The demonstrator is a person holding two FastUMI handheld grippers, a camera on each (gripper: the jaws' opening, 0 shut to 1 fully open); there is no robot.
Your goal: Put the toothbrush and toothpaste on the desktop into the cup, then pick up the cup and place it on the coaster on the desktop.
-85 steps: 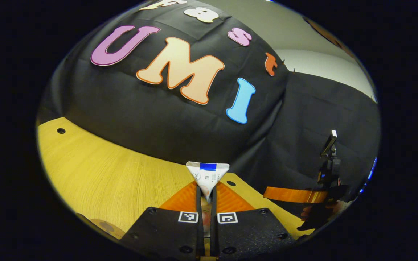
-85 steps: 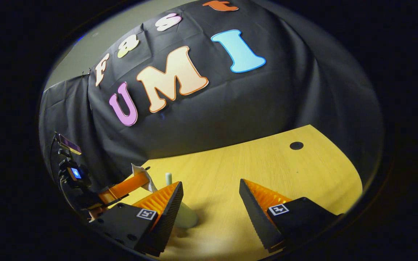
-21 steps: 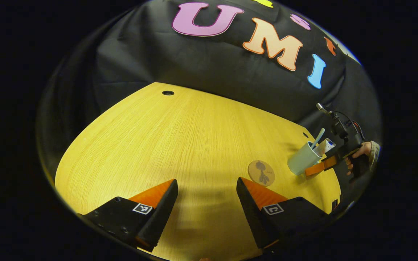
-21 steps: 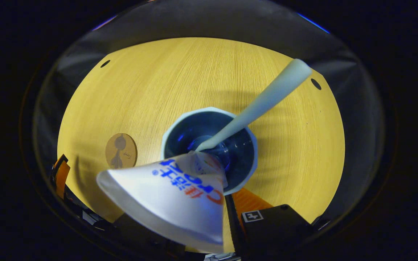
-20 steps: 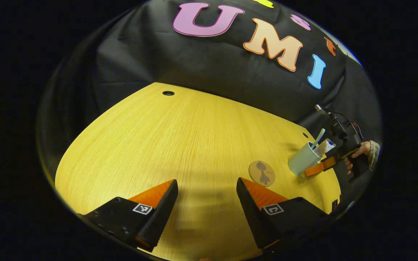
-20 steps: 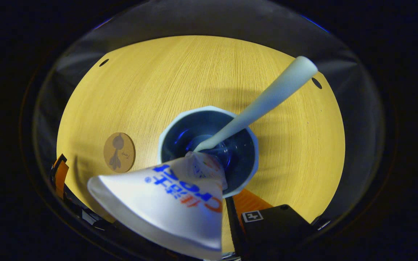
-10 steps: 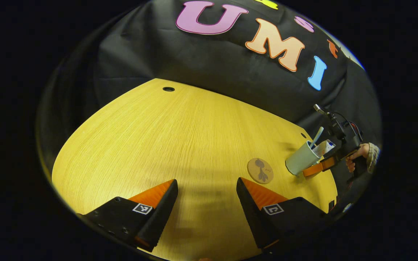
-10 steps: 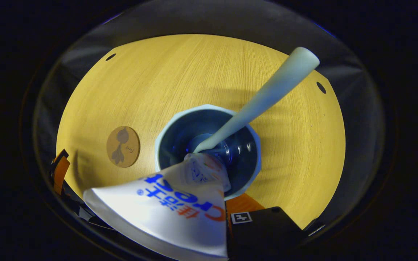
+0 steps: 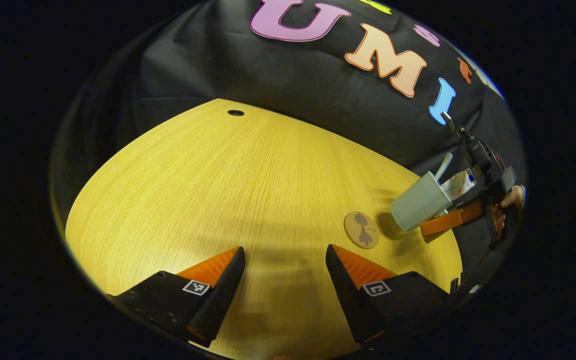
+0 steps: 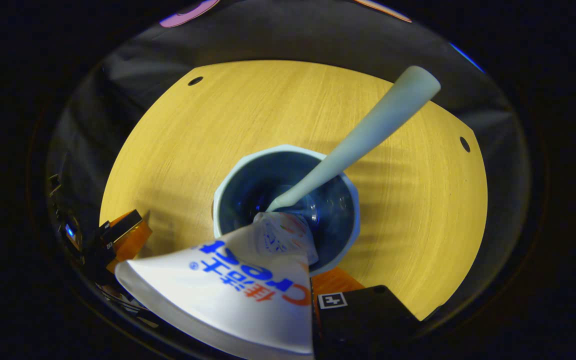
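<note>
Right gripper [image 9: 450,222] grips the cup [image 9: 419,207], apparently lifted, holding toothbrush [image 10: 363,137] and toothpaste [image 10: 238,295]. Coaster [image 9: 362,229] lies just left of it. Left gripper [image 9: 285,280] hangs wide, empty, nearer.

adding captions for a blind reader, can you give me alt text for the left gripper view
At the far right, the right gripper holds a pale cup off the wooden desktop, tilted, with a toothbrush and toothpaste sticking out. A round coaster lies just left of it. In the foreground, the left gripper hangs with jaws open and empty.
</note>
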